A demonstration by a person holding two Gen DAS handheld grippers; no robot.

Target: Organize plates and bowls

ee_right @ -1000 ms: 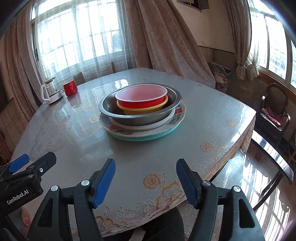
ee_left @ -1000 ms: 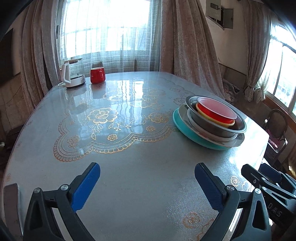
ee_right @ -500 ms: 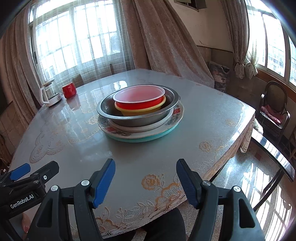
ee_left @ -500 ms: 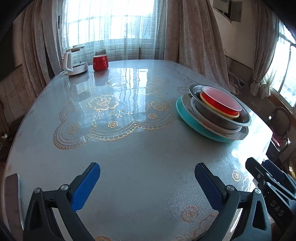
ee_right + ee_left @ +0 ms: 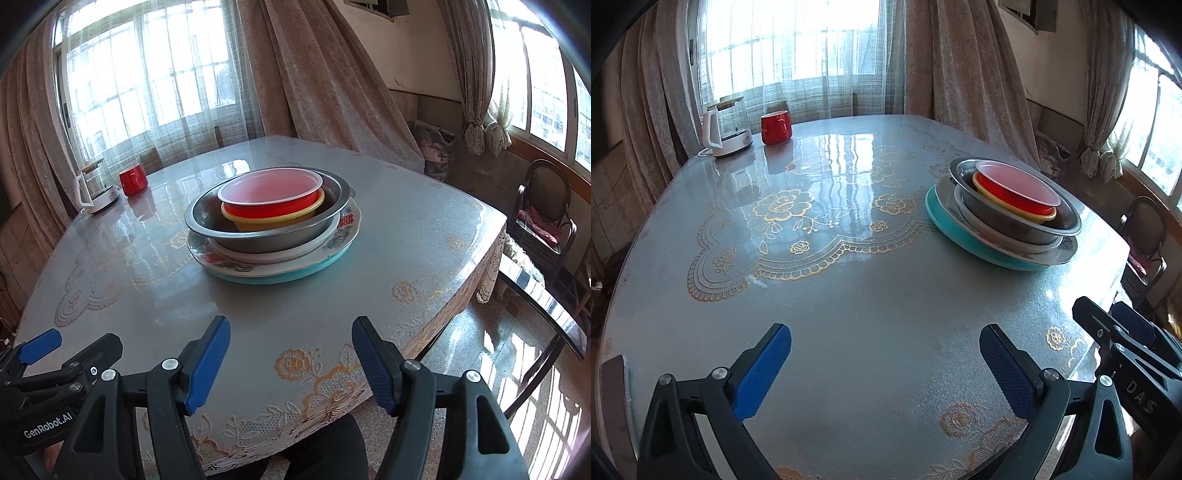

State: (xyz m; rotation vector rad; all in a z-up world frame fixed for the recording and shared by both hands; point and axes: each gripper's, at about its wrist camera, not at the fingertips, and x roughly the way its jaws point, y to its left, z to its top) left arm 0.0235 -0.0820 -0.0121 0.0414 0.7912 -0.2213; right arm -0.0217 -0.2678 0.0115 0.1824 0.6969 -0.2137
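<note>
One stack stands on the table: a teal plate (image 5: 295, 275) at the bottom, a floral plate (image 5: 345, 225), a white dish, a steel bowl (image 5: 266, 236), a yellow bowl (image 5: 269, 219) and a red bowl (image 5: 273, 199) on top. The stack shows at the right in the left wrist view, topped by the red bowl (image 5: 1015, 184). My left gripper (image 5: 884, 347) is open and empty over the table's near part, well left of the stack. My right gripper (image 5: 291, 339) is open and empty near the table's front edge, short of the stack.
A white kettle (image 5: 726, 127) and a red mug (image 5: 775, 127) stand at the table's far left edge. A dark chair (image 5: 543, 218) stands to the right of the table. Curtains and windows lie behind. The table edge (image 5: 461, 295) drops off to the right.
Both grippers have drawn back and risen slightly; the stack looks a little farther away in both views. Both stay open and empty. The stack has not moved.
</note>
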